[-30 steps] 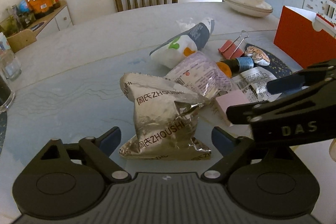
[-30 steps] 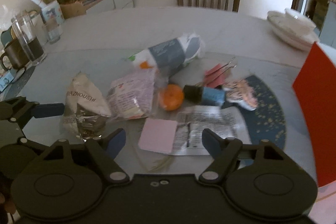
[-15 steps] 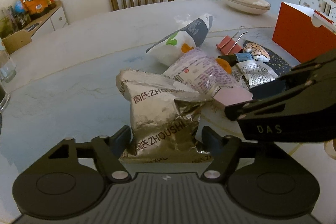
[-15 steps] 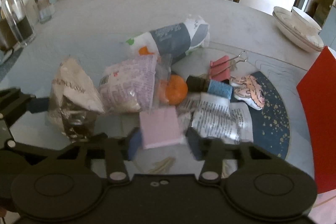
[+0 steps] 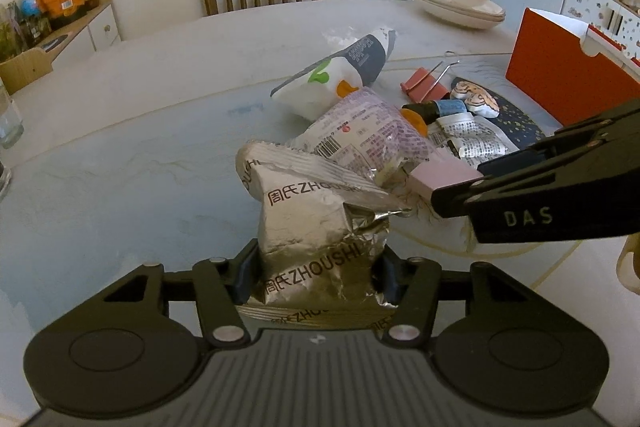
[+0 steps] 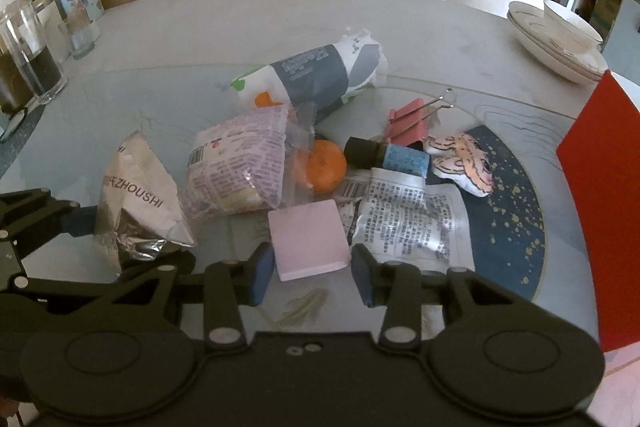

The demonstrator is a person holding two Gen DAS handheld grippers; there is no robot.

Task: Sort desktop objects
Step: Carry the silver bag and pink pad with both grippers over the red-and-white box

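Since a second ago both of your tools have narrowed around their targets: the left tool (image 5: 316,277) was spread wide of the silver snack bag (image 5: 316,227) and now its jaws are closing, with the pads already against the bag's crinkled sides; the right tool (image 6: 313,277) was wide open short of the pink pad (image 6: 307,239) and now brackets the pad's near end, its pads at the two edges and pinching it.

Take the orange (image 6: 325,166) as your landmark. The pink pad lies flat on the bench (image 6: 160,39) just in front of it, touching the printed white packet (image 6: 408,223) to its right. The silver bag stands well to the orange's left, beyond the purple-print bag (image 6: 240,163) that leans against the fruit.

To do this grasp well, finish the left squeeze gently, since foil will likely crush and slip. Hold the bag low, where it is fullest. Lift both straight up before you carry anything sideways, so the purple-print bag and the white packet are not dragged along. The red box (image 6: 596,187), far right of the orange, looks a likely destination.
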